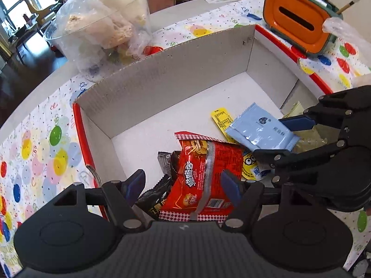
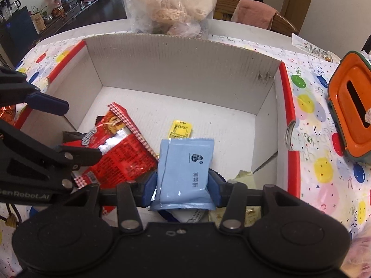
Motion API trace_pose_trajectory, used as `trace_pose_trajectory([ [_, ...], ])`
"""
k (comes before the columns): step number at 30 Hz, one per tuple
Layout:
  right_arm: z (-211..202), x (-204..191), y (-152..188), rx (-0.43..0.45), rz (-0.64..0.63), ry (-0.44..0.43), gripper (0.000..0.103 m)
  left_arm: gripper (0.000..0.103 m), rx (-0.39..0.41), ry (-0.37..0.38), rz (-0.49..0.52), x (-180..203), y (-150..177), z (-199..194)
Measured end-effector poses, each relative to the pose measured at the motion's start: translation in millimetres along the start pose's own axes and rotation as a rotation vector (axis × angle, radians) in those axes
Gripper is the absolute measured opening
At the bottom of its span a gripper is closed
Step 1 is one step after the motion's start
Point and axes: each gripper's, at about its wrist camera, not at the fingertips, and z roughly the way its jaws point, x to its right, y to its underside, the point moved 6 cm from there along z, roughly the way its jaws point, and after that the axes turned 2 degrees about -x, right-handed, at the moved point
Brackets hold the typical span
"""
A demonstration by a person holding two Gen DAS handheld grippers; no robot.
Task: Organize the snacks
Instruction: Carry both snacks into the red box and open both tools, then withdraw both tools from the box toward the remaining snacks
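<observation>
A white cardboard box with red edges [image 1: 162, 74] [image 2: 180, 55] sits on the balloon-print tablecloth. Inside lie a red snack packet [image 1: 199, 178] [image 2: 120, 155], a black packet [image 1: 153, 199], a yellow sachet [image 1: 221, 118] [image 2: 180, 131] and a yellow cartoon packet [image 1: 251, 166]. My right gripper [image 2: 183, 185] [image 1: 287, 136] is shut on a light blue packet [image 2: 185, 173] [image 1: 259, 132] and holds it over the box's near side. My left gripper [image 1: 183, 185] [image 2: 76, 129] is open, its fingers on either side of the red packet without touching it.
A clear tub holding bagged pale snacks [image 1: 99, 27] [image 2: 171, 4] stands behind the box. An orange-lidded tissue box [image 1: 299, 20] [image 2: 352, 113] sits to the right. A pale yellowish packet [image 2: 241, 178] lies in the box's near right corner. A chair with a pink cloth [image 2: 252, 14] stands beyond the table.
</observation>
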Motion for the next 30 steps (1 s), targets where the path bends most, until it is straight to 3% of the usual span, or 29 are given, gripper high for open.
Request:
trace_pose_trajectory([
  [7, -16.8, 1.2, 2.5, 0.034, 0.042, -0.011, 0.061, 0.072, 0.045, 0.043, -0.039, -7.1, 7.3, -16.2],
  [15, -47.9, -3.5, 3.1, 0.094, 0.074, -0.025, 0.063, 0.072, 0.123, 0.064, -0.068, -17.3, 17.0, -48.0],
  [30, -108.5, -49.3, -2.4, 0.223, 0.094, -0.053, 0.081, 0.072, 0.287, 0.069, -0.121, -46.2, 46.5, -117.7],
])
